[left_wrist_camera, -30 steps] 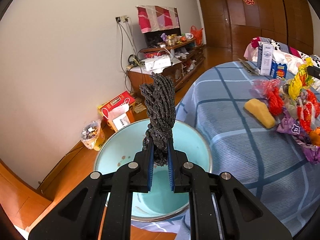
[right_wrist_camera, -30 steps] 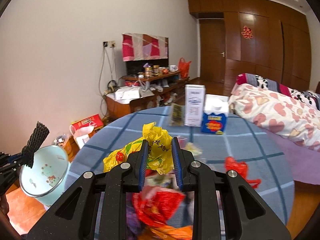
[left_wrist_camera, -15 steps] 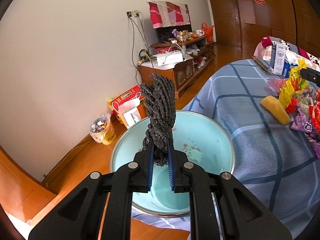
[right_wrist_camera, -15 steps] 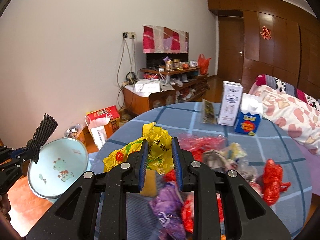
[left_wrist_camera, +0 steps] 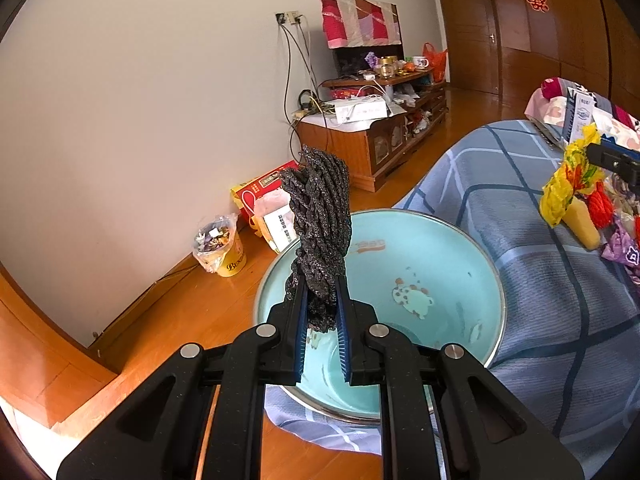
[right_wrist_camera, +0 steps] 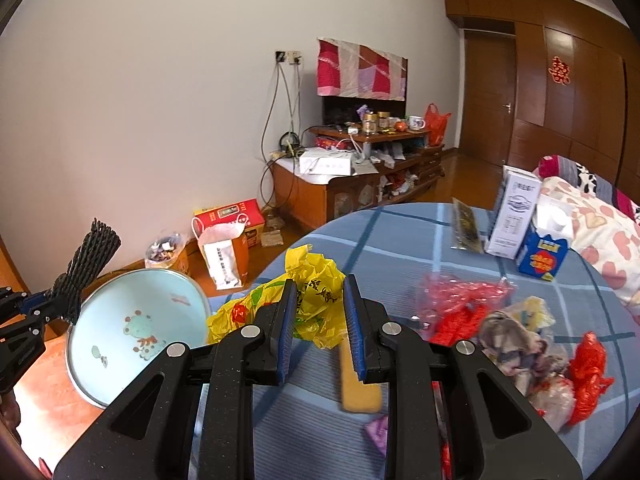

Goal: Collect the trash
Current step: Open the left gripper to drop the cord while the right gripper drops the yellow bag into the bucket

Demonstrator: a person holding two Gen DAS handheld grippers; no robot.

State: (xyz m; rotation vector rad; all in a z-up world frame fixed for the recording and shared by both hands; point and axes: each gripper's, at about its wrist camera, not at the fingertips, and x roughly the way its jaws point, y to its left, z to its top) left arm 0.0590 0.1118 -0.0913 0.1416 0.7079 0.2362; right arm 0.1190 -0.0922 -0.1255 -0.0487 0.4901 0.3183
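Two claws, left claw (left_wrist_camera: 322, 312) gripping one black mesh bundle (left_wrist_camera: 320, 216); right claw (right_wrist_camera: 320, 312) one yellow bag (right_wrist_camera: 316, 300)

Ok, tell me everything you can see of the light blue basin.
The light blue basin is a round, wide, shallow bowl, enamel by its look, with a metallic rim and cartoon animal prints inside. It looks empty and sits tilted at the edge of the blue checked cloth. The left hand-held gripper, shut on black netting, is above it.
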